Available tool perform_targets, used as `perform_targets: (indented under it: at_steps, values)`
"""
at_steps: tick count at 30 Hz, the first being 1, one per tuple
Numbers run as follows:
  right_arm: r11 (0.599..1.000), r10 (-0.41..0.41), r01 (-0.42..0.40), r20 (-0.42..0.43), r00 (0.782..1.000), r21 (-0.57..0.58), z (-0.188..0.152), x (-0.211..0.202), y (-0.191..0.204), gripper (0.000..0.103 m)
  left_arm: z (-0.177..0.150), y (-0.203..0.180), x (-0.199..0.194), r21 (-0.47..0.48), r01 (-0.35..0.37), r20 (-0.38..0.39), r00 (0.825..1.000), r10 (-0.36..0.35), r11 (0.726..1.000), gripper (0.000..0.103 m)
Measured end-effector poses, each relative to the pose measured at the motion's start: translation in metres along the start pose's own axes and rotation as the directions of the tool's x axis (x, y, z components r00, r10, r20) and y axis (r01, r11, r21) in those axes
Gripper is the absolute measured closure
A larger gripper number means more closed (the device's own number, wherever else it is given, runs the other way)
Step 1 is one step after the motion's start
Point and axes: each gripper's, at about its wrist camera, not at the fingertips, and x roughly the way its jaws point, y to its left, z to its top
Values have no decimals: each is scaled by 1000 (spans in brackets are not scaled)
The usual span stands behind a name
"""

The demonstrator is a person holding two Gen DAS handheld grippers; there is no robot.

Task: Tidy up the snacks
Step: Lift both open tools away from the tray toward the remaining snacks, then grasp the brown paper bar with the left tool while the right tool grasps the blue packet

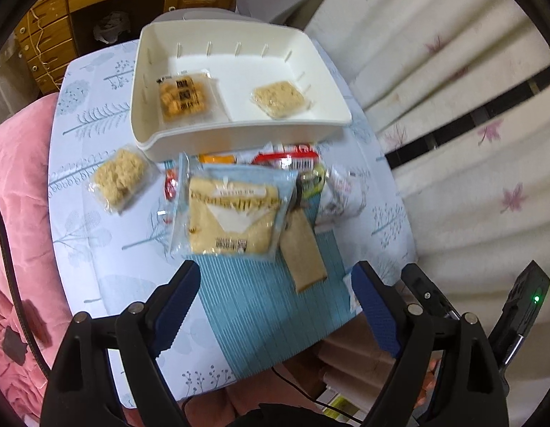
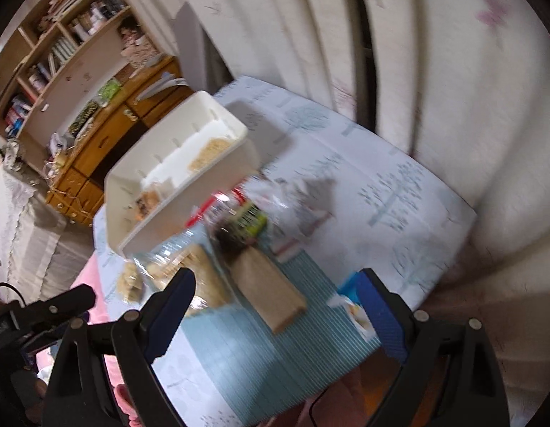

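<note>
A: Sorting was half done, I judged: two packets already lay in the white bin (image 1: 239,71), while the big blue packet (image 1: 232,213) lay on the striped mat (image 1: 267,313), with others on the table (image 1: 97,242).

B: And the tongs?

A: The left gripper (image 1: 276,299) and the right gripper (image 2: 275,306) were both spread, empty, above the mat. Next was probably lowering onto that blue packet

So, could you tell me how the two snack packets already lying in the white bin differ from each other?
The left packet holds darker orange-brown chunks, while the right packet holds one pale beige block. The left packet carries printed dark labels; the right packet looks plain and clear. The left packet is also the larger one. Both lie flat and apart on the floor of the white bin, in transparent wrappers.
</note>
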Motion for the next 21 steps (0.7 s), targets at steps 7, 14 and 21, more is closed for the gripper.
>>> perform_targets:
  at_steps: [7,14,21]
  values:
    - [997,-29,32,-43,999,70,-30,4,-32,11,-14,-7,22,27,-33,-52,998,34,999,17]
    - [993,-41,52,-103,994,108,-45,17,-53,11,-24,-16,55,38,-69,-121,990,73,997,16]
    - [997,-68,74,-170,983,31,-45,44,-68,11,-19,-26,90,-12,-119,-180,977,115,993,15]
